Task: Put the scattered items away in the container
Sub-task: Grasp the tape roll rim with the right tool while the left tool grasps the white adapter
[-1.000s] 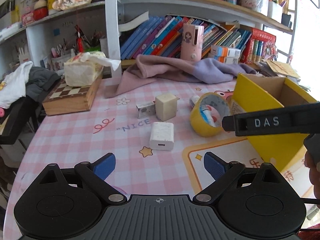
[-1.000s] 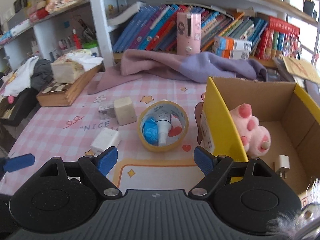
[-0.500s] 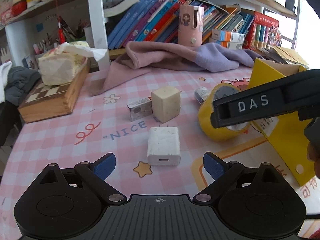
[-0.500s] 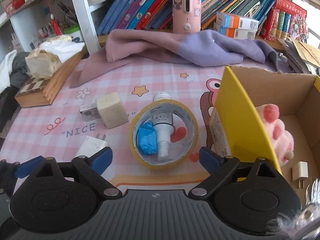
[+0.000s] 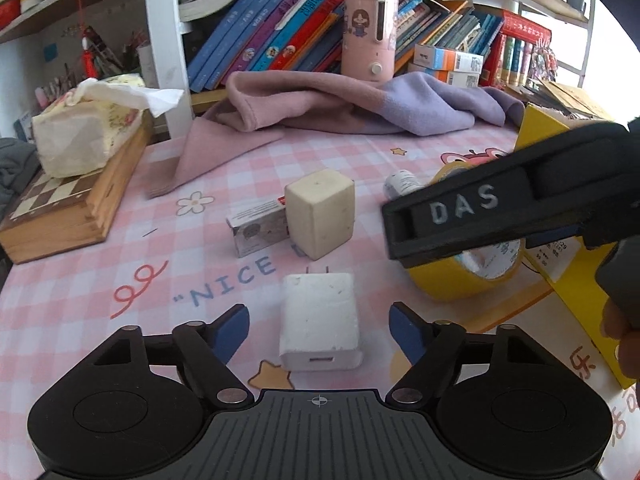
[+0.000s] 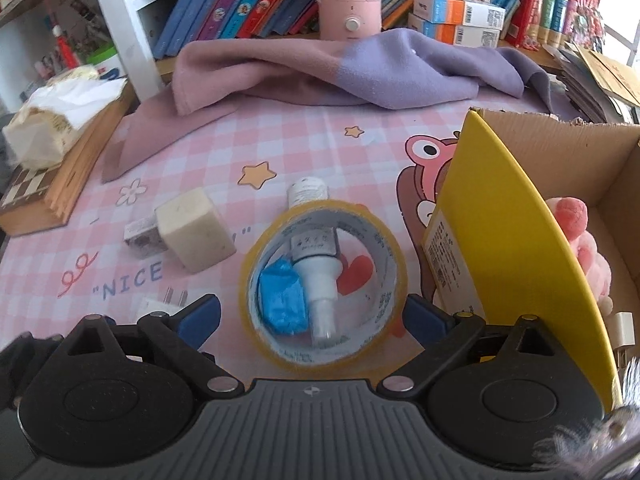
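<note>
A white plug charger lies flat on the pink checked tablecloth, between the blue fingertips of my left gripper. The jaws are closing, with gaps on both sides of the charger. My right gripper straddles a yellow tape roll, and its jaws are opening without touching it. Inside the roll lie a white bottle and a blue wrapped piece. A cream cube charger leans on a small grey box. The yellow cardboard box at the right holds a pink plush.
The right gripper's black body crosses the left wrist view above the tape roll. A tissue pack rests on a wooden chess box at the left. A pink and purple cloth lies before the bookshelf.
Both grippers came forward and lower over the table. The left fingers narrowed around the white charger. The right fingers spread wider and now flank the tape roll.
</note>
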### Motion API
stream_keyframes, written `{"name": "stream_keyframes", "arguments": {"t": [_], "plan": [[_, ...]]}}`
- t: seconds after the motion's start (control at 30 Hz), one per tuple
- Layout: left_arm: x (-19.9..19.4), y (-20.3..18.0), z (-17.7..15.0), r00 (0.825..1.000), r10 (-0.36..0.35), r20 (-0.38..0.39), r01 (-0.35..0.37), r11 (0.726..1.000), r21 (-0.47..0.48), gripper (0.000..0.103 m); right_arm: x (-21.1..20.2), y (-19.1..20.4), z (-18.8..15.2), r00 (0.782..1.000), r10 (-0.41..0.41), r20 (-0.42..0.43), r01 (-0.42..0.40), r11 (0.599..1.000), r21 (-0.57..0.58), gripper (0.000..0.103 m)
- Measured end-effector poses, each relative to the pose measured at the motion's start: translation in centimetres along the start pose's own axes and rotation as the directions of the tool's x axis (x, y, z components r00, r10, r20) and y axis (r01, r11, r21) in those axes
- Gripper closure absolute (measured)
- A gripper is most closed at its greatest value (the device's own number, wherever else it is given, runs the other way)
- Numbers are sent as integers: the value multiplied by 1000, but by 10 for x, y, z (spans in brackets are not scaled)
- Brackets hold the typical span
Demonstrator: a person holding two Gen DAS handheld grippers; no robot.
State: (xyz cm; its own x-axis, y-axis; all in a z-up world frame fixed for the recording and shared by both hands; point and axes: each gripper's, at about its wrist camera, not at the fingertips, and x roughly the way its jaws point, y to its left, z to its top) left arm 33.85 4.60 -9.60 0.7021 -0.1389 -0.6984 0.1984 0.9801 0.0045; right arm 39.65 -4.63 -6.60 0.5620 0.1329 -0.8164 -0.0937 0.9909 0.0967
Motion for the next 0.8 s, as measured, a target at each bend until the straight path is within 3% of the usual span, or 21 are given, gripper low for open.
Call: {"name": "stream_keyframes", "arguments": {"t": [0.13,0.33,0.43,0.8], "plan": [[6,0,1,1000,-3,-16,3,1000,1,37,4,-1,4,1000,2,-2,-2,1000,17,5],[13,6,2,1000,-6,-28,5,1000,-24,61,8,2,7,1000,-16,16,16,1000,4,8],[11,8,2,1000,-4,-25,3,999,-37,61,11,3,7,999,-34,24,35,999,-15,15],[-30,18,-1,999,18,31,-15,995,-96,61,-24,10,-2,992,18,125,-7,996,-90,16]]}}
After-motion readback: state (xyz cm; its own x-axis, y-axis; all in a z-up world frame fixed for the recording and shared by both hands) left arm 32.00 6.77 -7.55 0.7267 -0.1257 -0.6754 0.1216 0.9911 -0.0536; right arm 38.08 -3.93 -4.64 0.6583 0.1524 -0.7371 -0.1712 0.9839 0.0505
